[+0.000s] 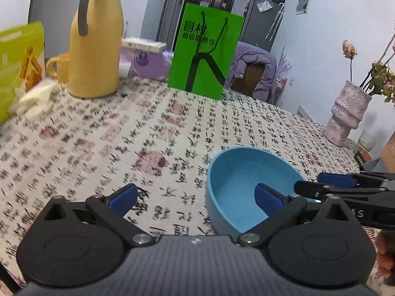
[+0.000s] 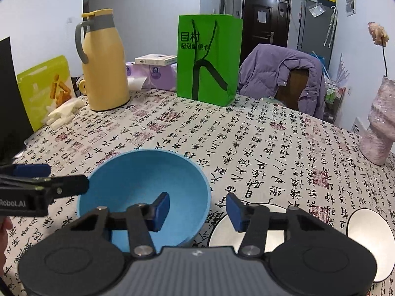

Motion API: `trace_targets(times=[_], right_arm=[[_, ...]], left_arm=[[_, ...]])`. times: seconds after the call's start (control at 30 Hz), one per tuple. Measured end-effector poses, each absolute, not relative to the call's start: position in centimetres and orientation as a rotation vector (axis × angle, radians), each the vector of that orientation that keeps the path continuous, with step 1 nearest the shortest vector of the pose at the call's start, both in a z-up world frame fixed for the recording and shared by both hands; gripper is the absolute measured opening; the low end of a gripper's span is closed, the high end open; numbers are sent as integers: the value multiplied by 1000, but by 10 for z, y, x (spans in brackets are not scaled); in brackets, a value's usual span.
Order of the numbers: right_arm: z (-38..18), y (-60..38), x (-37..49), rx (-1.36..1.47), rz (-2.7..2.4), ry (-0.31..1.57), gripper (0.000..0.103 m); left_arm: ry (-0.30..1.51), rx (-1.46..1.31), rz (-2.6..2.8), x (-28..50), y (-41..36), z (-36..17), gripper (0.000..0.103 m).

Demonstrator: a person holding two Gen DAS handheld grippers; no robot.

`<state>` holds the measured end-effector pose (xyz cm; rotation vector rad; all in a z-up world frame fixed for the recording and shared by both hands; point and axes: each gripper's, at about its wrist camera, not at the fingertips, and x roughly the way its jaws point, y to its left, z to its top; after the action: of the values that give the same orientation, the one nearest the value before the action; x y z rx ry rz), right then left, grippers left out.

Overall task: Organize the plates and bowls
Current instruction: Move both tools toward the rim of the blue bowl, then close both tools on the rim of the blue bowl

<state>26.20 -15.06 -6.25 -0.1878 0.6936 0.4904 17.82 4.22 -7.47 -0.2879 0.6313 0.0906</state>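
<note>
— Right gripper (image 2: 197, 212) astride bowl (image 2: 145, 187) rim on counter (image 2: 271, 143), pads not yet pinching.
— Left gripper (image 1: 197, 194) spread, empty. Looks light, stiff; pinch rim squarely.

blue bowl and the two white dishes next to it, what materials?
Blue bowl: matte, faintly speckled, no glare; probably plastic or wheat-fibre composite. White dishes: glossy with dark rim lines; probably glazed ceramic, possibly melamine.

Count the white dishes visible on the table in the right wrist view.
2: one white dish just right of the blue bowl, partly behind the right gripper; another at the right edge. More may be hidden.
</note>
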Motion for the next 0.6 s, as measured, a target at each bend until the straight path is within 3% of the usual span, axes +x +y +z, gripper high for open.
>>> trace_targets(times=[0.37,0.5,0.57,0.6], right_arm=[[-73,-143,284,-191,502,732,31],[-77,-142,288,-188,507,747,28],[-78,-142,288,-178,515,753,25],[-78,-142,288,-177,515,753,25]], left_arm=[[693,-315,85,196,31,-86,83],[718,-340,73,201,29,-89,65],[728,-346,67,202,28,-90,48],[737,-343,59,203,27,-91,33]])
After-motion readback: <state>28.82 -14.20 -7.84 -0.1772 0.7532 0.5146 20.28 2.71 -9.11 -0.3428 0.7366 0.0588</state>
